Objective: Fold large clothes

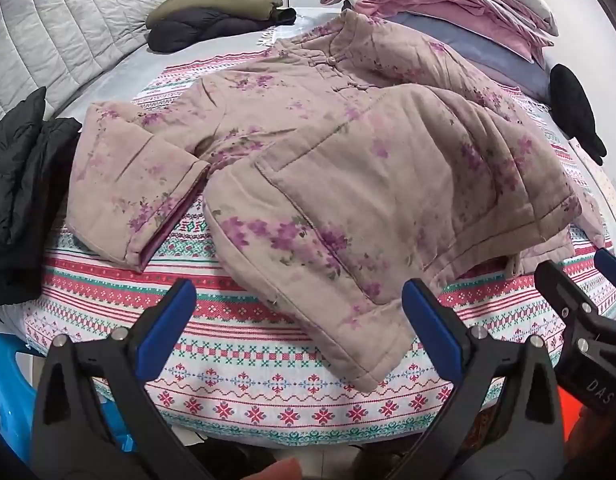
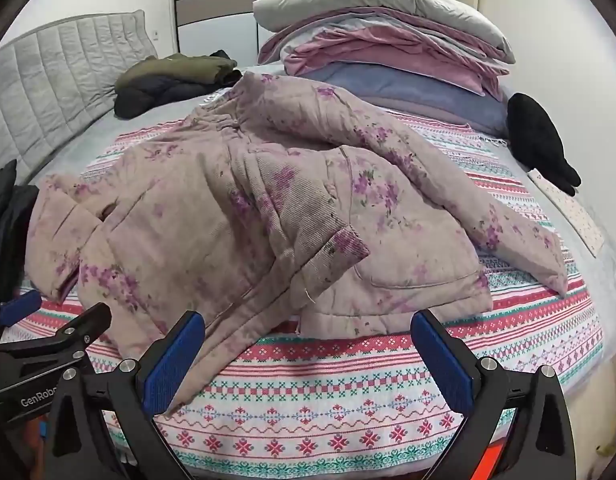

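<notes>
Both my grippers gape over the floral padded jacket (image 1: 340, 168) on the patterned blanket (image 1: 267, 384).

My left gripper (image 1: 299, 320) and right gripper (image 2: 308, 356) hold nothing. In the right view, "GenRobo" reads on my left tool; in the left, "DAS" on my right.

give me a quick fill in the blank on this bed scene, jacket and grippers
The floral padded jacket lies on a ____ blanket with red and green patterns. Both the left gripper and the right gripper have their jaws ____. The pads on the gripper fingers are coloured ____. An olive garment lies on top of a ____ one near the headboard.

Missing words: striped; open; blue; black
</notes>
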Available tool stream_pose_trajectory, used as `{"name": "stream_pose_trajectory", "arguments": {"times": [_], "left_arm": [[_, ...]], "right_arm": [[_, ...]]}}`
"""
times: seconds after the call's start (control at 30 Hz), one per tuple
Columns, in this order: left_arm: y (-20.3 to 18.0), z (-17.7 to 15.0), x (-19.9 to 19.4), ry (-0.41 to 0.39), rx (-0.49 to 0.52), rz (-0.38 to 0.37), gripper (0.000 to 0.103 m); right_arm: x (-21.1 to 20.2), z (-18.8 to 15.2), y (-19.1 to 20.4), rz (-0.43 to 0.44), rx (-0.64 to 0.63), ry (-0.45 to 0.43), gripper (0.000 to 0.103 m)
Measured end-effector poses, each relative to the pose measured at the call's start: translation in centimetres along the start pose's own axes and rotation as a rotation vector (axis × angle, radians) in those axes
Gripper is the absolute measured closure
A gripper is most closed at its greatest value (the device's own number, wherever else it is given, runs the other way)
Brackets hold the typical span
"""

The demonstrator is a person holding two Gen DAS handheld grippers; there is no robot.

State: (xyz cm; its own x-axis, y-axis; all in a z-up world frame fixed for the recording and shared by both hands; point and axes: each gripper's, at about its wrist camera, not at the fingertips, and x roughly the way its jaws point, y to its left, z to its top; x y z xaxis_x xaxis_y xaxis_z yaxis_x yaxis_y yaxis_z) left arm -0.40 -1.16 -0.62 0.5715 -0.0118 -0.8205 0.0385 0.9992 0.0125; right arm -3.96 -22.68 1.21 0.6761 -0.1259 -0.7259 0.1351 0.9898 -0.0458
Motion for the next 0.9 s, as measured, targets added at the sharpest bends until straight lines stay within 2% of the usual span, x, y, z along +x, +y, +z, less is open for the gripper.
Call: {"name": "stream_pose_trajectory", "arguments": {"times": [0.9], "left_arm": [[-0.04,0.14,-0.02,0.002,0.001,0.000,0.001]], "right_arm": [[0.25,-0.24,-0.18,-0.005,-0.005,0.001,0.000]]}}
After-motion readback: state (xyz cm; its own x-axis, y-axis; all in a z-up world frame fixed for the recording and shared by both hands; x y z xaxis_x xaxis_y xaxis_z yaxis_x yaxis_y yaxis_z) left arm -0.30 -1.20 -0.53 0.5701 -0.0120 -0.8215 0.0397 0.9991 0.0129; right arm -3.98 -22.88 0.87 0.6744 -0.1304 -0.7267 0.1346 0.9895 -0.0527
